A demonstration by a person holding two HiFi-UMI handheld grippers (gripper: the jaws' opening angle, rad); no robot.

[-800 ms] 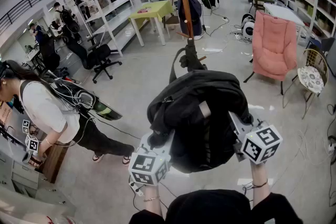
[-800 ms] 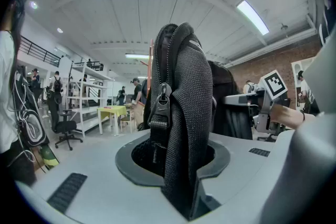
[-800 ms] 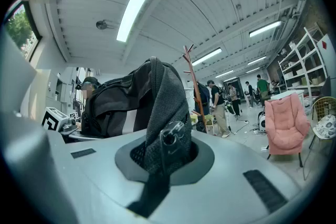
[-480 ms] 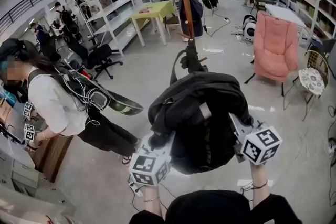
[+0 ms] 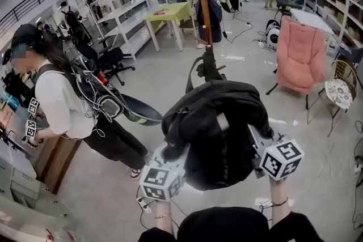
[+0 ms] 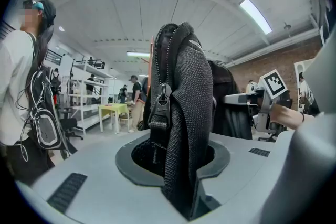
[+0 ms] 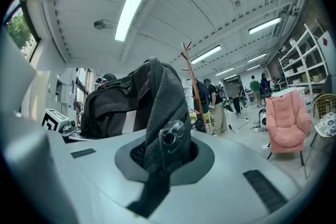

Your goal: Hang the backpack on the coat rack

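Note:
I hold a black backpack (image 5: 218, 127) up in front of me between both grippers. My left gripper (image 5: 170, 153) is shut on its lower left side, and in the left gripper view a fold of mesh fabric with a zipper pull (image 6: 181, 128) fills the jaws. My right gripper (image 5: 255, 141) is shut on the right side, where a mesh strap with a buckle (image 7: 163, 139) is pinched. The wooden coat rack (image 5: 202, 3) stands straight beyond the backpack, its pole rising behind the bag's top handle (image 5: 205, 68). The coat rack (image 7: 191, 78) also shows in the right gripper view, some way off.
A person in a white shirt (image 5: 57, 99) stands close at the left. A pink chair (image 5: 298, 54) and a small patterned chair (image 5: 339, 90) are at the right. A yellow-green table (image 5: 170, 11), white shelves (image 5: 113, 14) and an office chair (image 5: 110, 59) lie farther back. People stand beyond the rack.
The person at the left has straightened up and stepped nearer. The backpack and both grippers keep their places, and the coat rack stands about as far off as before.

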